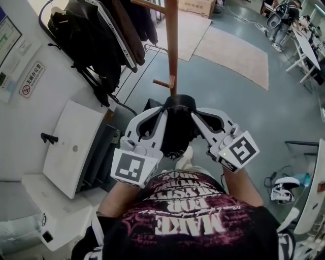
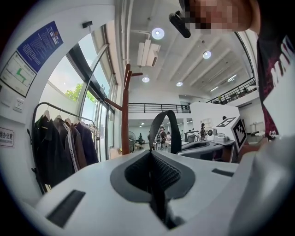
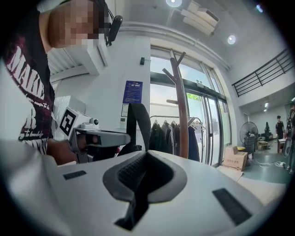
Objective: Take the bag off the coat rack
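Note:
A black bag [image 1: 175,133] hangs between my two grippers, close in front of the person's chest. Its black strap [image 1: 179,100] arches from one gripper to the other, just below the lower peg [image 1: 165,82] of the brown coat rack [image 1: 172,45]. My left gripper [image 1: 163,109] is shut on the strap [image 2: 169,126], which rises out of its jaws [image 2: 151,161]. My right gripper [image 1: 196,115] is shut on the strap's other side [image 3: 138,124] at its jaws [image 3: 145,159]. In both gripper views the strap stands apart from the rack pole [image 2: 125,115] [image 3: 182,115].
A rail of dark coats [image 1: 101,40] hangs at the upper left. A white cabinet [image 1: 76,147] stands at the left against the wall. Beige rugs [image 1: 238,56] and a cardboard box [image 1: 198,6] lie beyond the rack. Desks [image 1: 310,51] stand at the far right.

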A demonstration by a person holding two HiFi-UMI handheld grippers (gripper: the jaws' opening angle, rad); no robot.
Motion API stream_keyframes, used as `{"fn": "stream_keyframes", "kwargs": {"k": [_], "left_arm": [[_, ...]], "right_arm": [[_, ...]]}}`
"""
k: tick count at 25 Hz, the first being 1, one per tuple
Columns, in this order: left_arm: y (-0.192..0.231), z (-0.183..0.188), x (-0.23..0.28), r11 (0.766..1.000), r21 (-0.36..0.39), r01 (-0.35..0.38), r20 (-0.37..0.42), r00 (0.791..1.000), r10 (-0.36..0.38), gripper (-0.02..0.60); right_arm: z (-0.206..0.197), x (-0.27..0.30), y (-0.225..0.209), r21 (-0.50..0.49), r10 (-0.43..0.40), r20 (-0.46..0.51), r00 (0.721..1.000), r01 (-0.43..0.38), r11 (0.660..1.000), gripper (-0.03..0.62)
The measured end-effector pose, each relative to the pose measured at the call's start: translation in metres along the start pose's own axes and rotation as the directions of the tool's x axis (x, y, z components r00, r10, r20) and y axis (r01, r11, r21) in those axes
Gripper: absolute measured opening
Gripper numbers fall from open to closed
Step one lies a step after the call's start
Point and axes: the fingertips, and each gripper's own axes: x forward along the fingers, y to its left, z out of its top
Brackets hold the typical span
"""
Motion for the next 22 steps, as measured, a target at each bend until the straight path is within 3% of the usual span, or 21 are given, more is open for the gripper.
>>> {"fn": "stream_keyframes", "kwargs": {"k": [22], "left_arm": [[-0.016,-0.002,-0.025,0.998,0.024,0.057,-0.012,0.998,-0.057,0.008]], "right_arm": [[-0.002,-0.015,0.026,-0.004,-0.045,-0.013,0.999,0.045,0.999,0.008]]}}
